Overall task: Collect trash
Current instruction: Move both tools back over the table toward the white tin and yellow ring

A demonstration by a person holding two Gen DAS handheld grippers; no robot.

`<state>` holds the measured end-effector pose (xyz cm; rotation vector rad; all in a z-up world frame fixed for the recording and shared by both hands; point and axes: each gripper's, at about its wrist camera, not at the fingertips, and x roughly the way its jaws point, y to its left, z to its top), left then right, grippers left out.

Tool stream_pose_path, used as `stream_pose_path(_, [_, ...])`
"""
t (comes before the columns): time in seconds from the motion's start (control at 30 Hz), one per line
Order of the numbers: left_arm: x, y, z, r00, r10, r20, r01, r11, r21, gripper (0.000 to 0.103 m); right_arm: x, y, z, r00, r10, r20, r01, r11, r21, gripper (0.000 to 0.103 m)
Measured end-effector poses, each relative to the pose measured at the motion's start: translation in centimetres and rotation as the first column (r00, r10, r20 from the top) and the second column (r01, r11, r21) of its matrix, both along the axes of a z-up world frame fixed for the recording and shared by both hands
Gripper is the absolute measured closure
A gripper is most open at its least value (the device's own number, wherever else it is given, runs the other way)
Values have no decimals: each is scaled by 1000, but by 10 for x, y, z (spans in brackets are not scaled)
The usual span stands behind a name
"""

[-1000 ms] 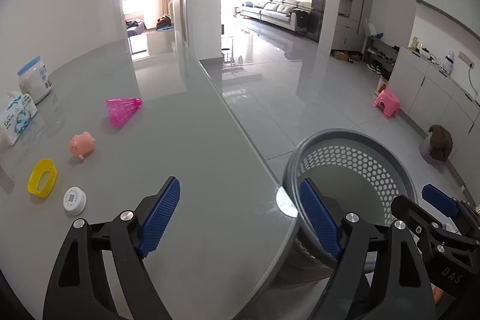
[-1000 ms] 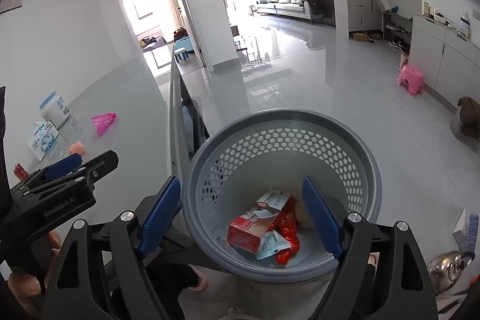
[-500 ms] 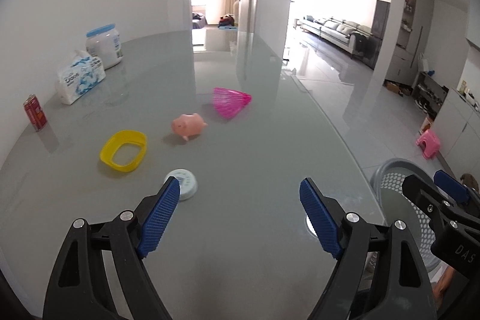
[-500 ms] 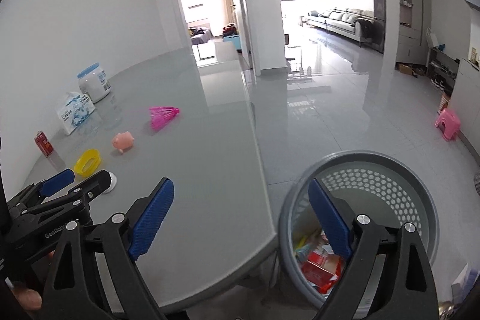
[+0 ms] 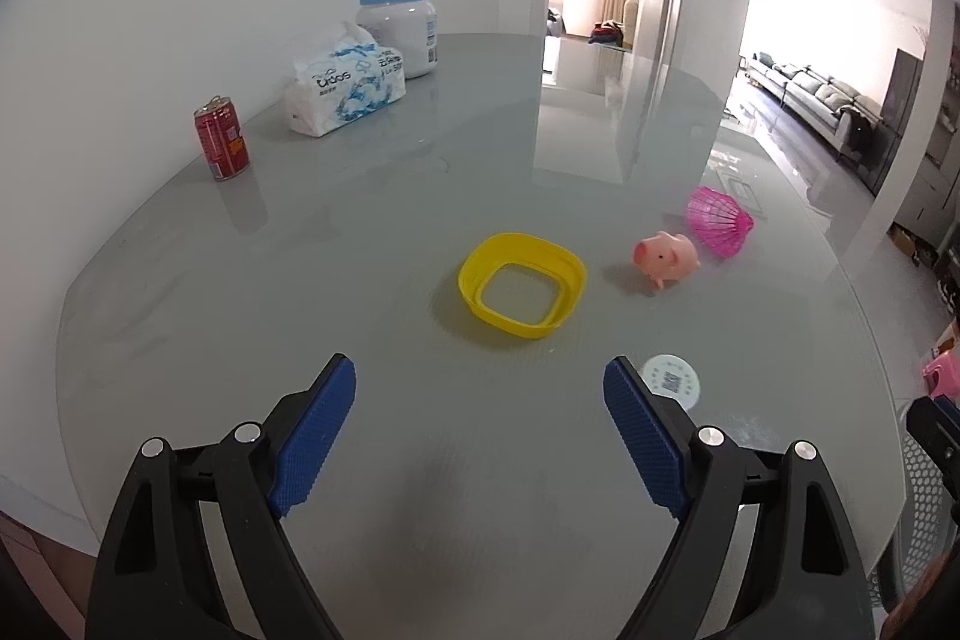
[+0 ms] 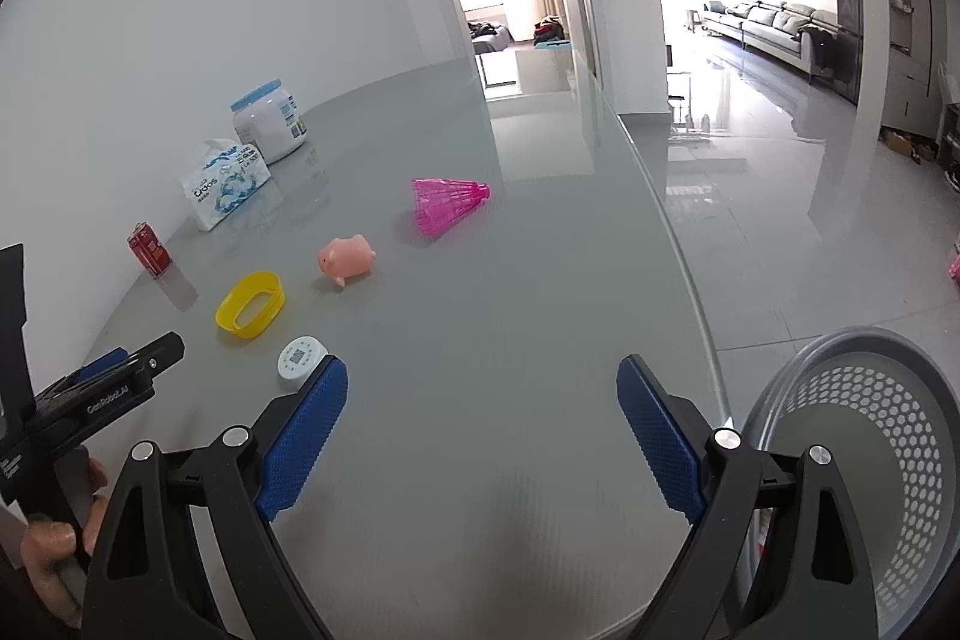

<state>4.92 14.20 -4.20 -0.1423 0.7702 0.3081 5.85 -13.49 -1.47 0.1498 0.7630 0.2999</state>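
On the grey glass table (image 5: 390, 196) lie a yellow plastic ring (image 5: 522, 285), a white round cap (image 5: 671, 379), a pink pig toy (image 5: 666, 257), a pink shuttlecock (image 5: 719, 221) and a red can (image 5: 221, 137). My left gripper (image 5: 480, 430) is open and empty, just short of the yellow ring. My right gripper (image 6: 480, 430) is open and empty above the table's near edge; the cap (image 6: 301, 355) is by its left finger. The grey perforated bin (image 6: 864, 460) stands on the floor at the right.
A tissue pack (image 5: 345, 85) and a white jar with a blue lid (image 5: 399, 34) stand by the wall. The left gripper (image 6: 114, 376) shows at the left of the right wrist view. Beyond the table edge is glossy floor, a doorway and a sofa.
Both grippers have swung left, away from the bin and over the table. The left one now faces the yellow ring and the can. Both stay open and empty.
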Motion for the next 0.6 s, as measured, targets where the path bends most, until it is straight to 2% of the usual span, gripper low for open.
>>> stream_pose_path(0.13, [13, 17, -8, 999, 26, -20, -26, 1000, -16, 19, 8, 10, -4, 999, 30, -32, -30, 1000, -3, 16])
stream_pose_path(0.23, [19, 24, -13, 999, 27, -30, -27, 999, -21, 17, 12, 24, -8, 999, 50, -21, -50, 999, -14, 16])
stream_pose_path(0.4, [26, 40, -21, 998, 6, -57, -8, 999, -33, 17, 21, 68, -21, 988, 129, -81, -133, 990, -46, 16])
stream_pose_path(0.6, [30, 57, -29, 997, -23, -72, 21, 999, -36, 16, 29, 103, -34, 983, 135, -122, -146, 985, -90, 16])
